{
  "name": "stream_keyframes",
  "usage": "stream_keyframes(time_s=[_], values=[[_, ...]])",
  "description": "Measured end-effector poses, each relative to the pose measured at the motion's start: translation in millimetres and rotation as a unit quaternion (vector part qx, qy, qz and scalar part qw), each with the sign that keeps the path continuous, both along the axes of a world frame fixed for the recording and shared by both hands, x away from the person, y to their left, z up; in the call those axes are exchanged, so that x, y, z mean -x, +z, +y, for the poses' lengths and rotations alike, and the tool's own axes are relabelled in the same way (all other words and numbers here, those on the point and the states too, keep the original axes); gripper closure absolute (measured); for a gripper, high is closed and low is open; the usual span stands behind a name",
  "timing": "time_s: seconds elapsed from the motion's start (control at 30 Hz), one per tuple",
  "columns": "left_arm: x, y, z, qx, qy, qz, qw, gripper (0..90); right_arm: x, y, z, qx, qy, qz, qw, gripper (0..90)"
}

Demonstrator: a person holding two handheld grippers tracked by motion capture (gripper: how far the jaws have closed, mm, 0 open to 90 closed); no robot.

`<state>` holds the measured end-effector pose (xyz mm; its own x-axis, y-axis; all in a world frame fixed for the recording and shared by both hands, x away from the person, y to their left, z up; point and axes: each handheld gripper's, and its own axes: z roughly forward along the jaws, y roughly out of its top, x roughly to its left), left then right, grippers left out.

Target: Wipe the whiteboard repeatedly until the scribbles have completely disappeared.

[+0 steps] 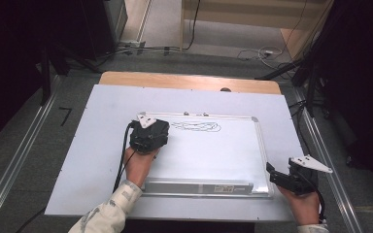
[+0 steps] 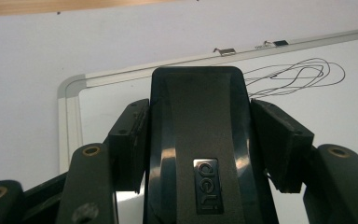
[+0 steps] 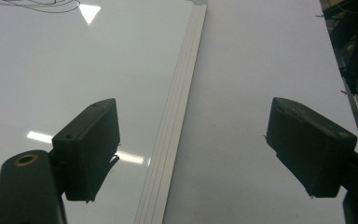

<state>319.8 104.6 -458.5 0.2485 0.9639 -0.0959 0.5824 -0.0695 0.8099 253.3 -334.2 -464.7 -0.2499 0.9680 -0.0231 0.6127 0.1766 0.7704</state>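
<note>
Your left gripper (image 2: 200, 140) clamps black eraser (image 2: 198, 140) over whiteboard (image 1: 213, 155), upper-left area, just beside scribble (image 1: 196, 127); eraser-board contact unclear. Your right gripper (image 3: 191, 154) gapes wide, nothing held, straddling whiteboard's right frame edge.

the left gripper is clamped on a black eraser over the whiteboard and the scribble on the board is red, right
Not quite: the scribble is black, not red, as the left gripper view shows. The rest holds: the left gripper is clamped on the black eraser over the whiteboard.
</note>
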Motion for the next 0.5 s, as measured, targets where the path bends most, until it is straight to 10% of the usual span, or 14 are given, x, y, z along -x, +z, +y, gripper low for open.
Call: stream_keyframes(time_s=[0.5], values=[[-22.5, 0.3, -10.8, 0.0, -0.004, 0.004, 1.0, 40.6, -1.5, 0.2, 1.2, 0.0, 0.002, 0.0, 1.0, 15.9]])
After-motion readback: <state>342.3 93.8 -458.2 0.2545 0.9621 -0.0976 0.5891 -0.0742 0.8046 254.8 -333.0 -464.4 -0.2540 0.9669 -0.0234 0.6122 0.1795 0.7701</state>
